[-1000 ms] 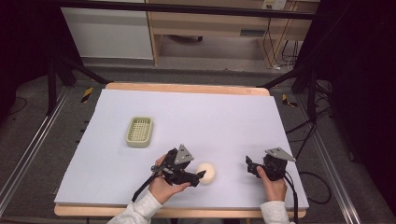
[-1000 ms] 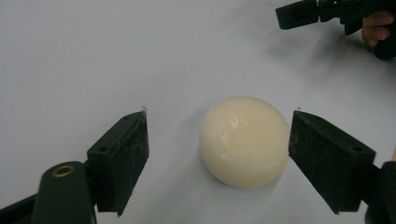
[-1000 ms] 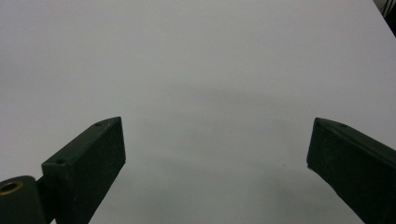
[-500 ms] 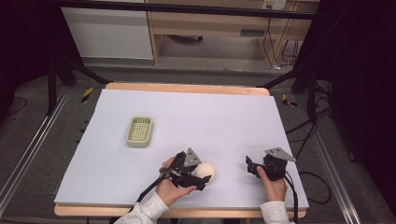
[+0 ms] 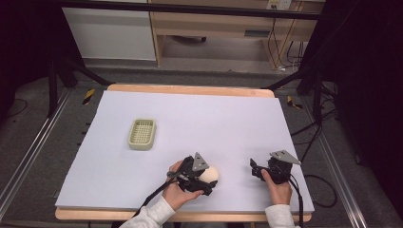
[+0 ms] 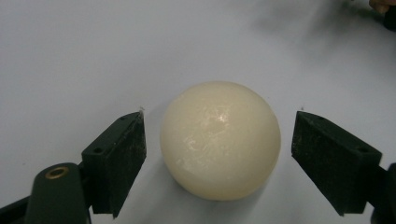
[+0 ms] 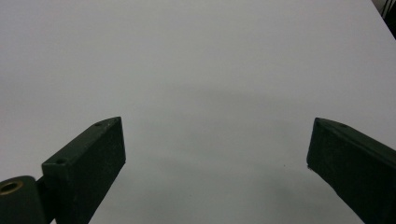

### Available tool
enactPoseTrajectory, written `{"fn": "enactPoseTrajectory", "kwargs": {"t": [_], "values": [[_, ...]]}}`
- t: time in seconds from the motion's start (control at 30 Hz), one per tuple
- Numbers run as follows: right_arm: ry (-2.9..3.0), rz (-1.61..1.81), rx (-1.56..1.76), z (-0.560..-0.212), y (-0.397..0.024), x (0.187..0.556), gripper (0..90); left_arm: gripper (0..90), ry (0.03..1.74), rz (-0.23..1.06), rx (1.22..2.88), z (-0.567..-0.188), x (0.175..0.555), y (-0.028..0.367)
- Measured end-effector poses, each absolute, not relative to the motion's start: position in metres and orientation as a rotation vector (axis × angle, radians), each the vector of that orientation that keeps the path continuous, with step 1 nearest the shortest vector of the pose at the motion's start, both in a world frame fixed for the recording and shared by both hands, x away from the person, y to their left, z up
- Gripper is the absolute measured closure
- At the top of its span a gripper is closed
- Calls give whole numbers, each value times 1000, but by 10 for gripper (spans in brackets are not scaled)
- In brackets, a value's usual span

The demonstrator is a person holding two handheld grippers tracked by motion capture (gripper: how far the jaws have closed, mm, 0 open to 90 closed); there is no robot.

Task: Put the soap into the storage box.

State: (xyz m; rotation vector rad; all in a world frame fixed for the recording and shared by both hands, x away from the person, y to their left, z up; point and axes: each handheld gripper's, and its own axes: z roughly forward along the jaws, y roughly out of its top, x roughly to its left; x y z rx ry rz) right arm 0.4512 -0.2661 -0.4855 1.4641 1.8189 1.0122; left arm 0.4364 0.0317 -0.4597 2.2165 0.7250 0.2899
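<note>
Since a second ago the left hand-held gripper (image 5: 209, 183) has slid rightward along the worktop's (image 5: 237, 118) front edge onto the cream ball (image 5: 211, 174), and its jaws have just been opening; they now stand wide, one on each side of the ball (image 6: 220, 139), with a gap at both pads. The right hand-held gripper (image 5: 255, 171) has kept its place near the front right corner.

Toward the left edge, about midway back, the pale green basket (image 5: 142, 134) lies on the worktop, and nothing shows inside it.

At front centre the ball rests on the sheet, ungripped. Being round and glossy, it would likely roll off if one pad touches first, or squirt out if the jaws close off-centre.

The right hand-held gripper (image 7: 215, 168) is wide too, holding nothing over bare sheet.
</note>
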Motion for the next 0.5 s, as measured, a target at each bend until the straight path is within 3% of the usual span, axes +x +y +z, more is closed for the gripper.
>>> {"fn": "enactPoseTrajectory", "kwargs": {"t": [0.5], "values": [[1813,1016,1466,-485,-267,451,48,219,740,280,2251,-474,443,22]]}}
